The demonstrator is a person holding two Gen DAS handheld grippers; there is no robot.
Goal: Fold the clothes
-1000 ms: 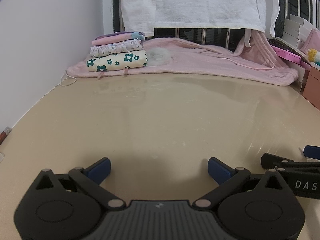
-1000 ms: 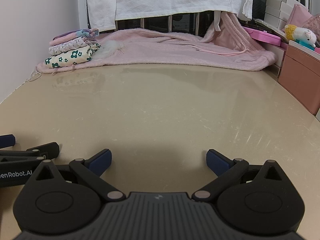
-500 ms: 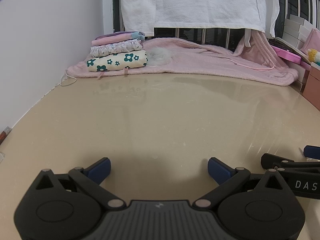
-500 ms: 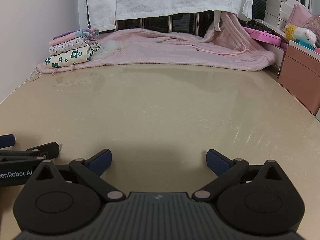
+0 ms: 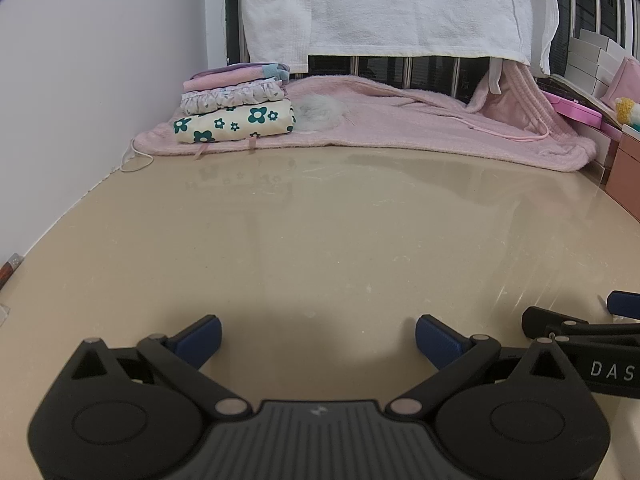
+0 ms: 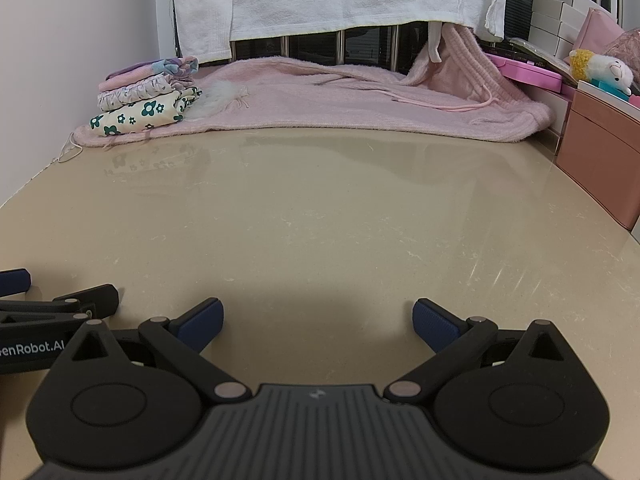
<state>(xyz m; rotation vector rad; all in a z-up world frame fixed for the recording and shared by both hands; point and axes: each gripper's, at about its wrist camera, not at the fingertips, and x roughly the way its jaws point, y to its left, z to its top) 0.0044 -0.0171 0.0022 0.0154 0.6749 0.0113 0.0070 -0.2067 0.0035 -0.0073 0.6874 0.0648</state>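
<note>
A pink fuzzy garment (image 5: pixel 400 124) lies spread along the far edge of the beige table (image 5: pixel 320 240); it also shows in the right wrist view (image 6: pixel 360 100). A stack of folded clothes (image 5: pixel 236 108), the lowest one floral, sits on its left end and shows in the right wrist view (image 6: pixel 148 96) too. My left gripper (image 5: pixel 318 338) is open and empty, low over the table's near side. My right gripper (image 6: pixel 316 324) is open and empty beside it, to its right. Both are far from the clothes.
A white towel (image 5: pixel 392 8) hangs over a rail behind the table. A white wall (image 5: pixel 100 80) borders the left. Pink drawers (image 6: pixel 600 148), white boxes (image 6: pixel 560 20) and a plush toy (image 6: pixel 604 70) stand at the right edge.
</note>
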